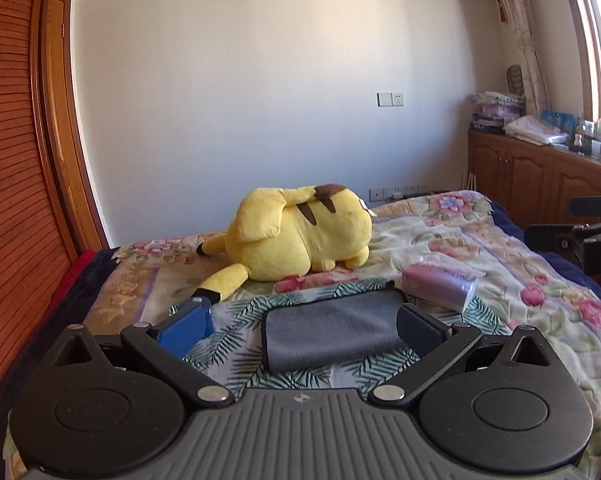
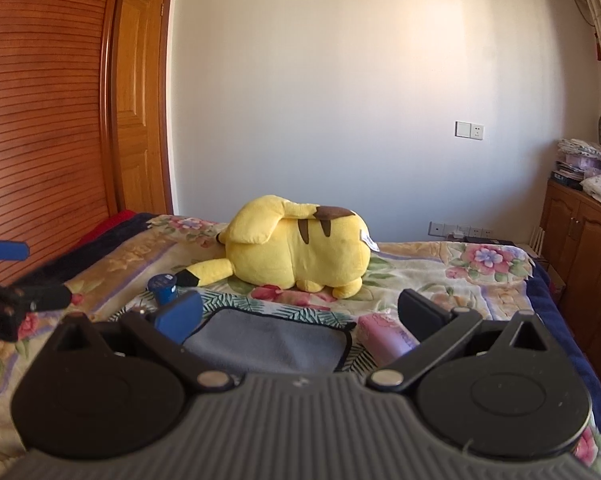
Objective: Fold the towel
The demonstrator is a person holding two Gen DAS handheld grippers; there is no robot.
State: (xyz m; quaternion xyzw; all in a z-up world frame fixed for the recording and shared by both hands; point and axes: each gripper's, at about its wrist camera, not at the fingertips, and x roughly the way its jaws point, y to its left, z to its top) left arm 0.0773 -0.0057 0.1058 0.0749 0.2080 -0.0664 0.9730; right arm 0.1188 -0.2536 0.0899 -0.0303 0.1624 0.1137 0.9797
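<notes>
A grey, soft microfibre towel with dark edging (image 1: 332, 330) lies folded into a flat rectangle on a leaf-printed cloth (image 1: 236, 344) spread over the floral quilt of the bed (image 1: 540, 280). Seen from the left wrist, the left hand-held gripper (image 1: 306, 326) hovers just in front of the towel with its two blue-padded fingers (image 1: 184, 330) spread wide; the towel sits squarely in the gap between them, its right end close to the right pad, and nothing is gripped. From the right wrist, the right hand-held gripper (image 2: 300, 314) is likewise spread wide and holds nothing; the towel (image 2: 268, 344) lies between its fingers but nearer the left one, whose blue pad overlaps the towel's left corner in the view, though contact cannot be judged. A pink cylindrical pack in clear wrap (image 1: 440, 286) lies just right of the towel, tilted on the quilt, and a small dark-blue round container (image 2: 163, 286) stands near its left side. Behind them a yellow plush toy with brown stripes (image 1: 300, 236) lies on its side on the bed, well apart from the towel.
</notes>
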